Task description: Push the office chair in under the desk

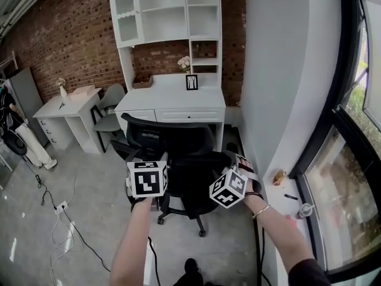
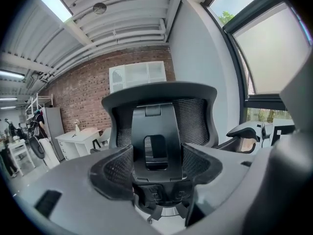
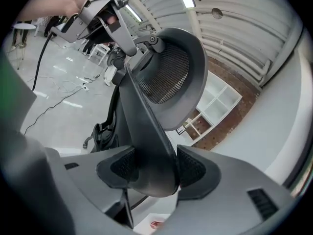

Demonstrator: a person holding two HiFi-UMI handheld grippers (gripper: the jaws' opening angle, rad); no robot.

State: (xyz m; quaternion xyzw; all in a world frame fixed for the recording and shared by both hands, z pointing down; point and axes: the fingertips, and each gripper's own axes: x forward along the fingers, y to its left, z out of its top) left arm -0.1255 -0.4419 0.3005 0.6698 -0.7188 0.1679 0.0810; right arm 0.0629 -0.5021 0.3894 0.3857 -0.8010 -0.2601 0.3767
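Nearest, the grey floor (image 1: 101,177) lies open to the left of the person's forearms, crossed only by loose cables (image 1: 59,219). To the right, the white wall (image 1: 268,112) and a low window sill (image 1: 286,190) run close alongside, leaving a narrow strip. The left gripper (image 2: 157,168) is closed on the central spine of the office chair (image 1: 178,151), pads against both its sides. The right gripper (image 3: 154,168) stands wide open around the backrest's side strut, which nearly fills the gap. The chair faces away, its castors on the floor just before the white worktop (image 1: 172,97), and its backrest hides the kneehole. Left of it, apart, stand a grey chair (image 1: 110,115) and a second white desk (image 1: 65,109). Shelving (image 1: 172,11) rises behind against the brick wall (image 1: 71,46).
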